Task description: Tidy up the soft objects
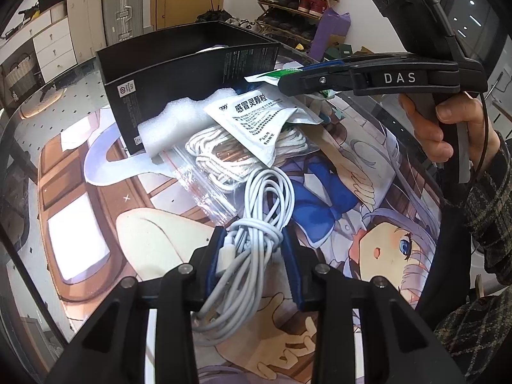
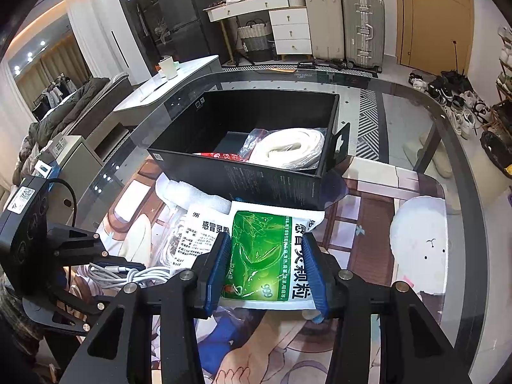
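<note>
My left gripper [image 1: 252, 243] is shut on a bundled white charging cable [image 1: 256, 211] lying on the printed mat. My right gripper [image 2: 267, 256] is shut on a green and white medicine sachet [image 2: 272, 252], held just in front of the black box [image 2: 243, 179]. The box holds a bagged white rope coil [image 2: 294, 148] and a red packet [image 2: 224, 155]. A white sachet [image 1: 256, 121] rests on a bagged rope coil [image 1: 217, 160] and white foam [image 1: 172, 121] beside the box. The right gripper also shows in the left wrist view [image 1: 288, 81], and the left in the right wrist view [image 2: 124, 267].
The glass table [image 2: 416, 118] carries an anime-print mat [image 1: 352, 211]. Its curved edge runs close on the left [image 1: 19, 192]. Suitcases, drawers and a shoe rack stand on the floor beyond the table.
</note>
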The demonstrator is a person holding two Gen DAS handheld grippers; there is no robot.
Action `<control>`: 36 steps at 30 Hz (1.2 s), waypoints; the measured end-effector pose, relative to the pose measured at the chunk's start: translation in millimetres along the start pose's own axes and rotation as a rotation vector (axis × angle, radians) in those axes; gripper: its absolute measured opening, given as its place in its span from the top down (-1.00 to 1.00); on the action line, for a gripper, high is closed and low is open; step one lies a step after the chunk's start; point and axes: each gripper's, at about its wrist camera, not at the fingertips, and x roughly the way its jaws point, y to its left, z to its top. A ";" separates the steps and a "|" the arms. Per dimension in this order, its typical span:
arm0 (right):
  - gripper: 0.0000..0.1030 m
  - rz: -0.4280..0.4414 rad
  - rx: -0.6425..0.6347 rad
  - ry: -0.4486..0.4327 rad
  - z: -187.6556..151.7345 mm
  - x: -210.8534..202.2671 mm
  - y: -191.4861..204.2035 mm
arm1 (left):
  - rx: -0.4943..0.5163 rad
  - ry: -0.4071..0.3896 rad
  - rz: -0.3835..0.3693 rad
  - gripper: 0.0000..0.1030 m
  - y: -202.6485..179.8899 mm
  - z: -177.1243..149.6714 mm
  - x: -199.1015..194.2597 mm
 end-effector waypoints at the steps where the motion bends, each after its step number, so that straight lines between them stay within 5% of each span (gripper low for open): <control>1: 0.11 0.000 0.001 -0.002 -0.3 -1.4 -0.7 | -0.006 0.000 0.001 0.35 0.6 -0.1 -0.5; 21: 0.11 0.048 -0.017 -0.025 -10.6 -13.3 10.9 | -0.097 -0.021 0.071 0.44 15.9 -10.6 -29.2; 36: 0.11 0.085 -0.057 -0.024 -17.6 -23.9 30.5 | -0.144 -0.085 0.116 0.44 16.3 11.4 -47.5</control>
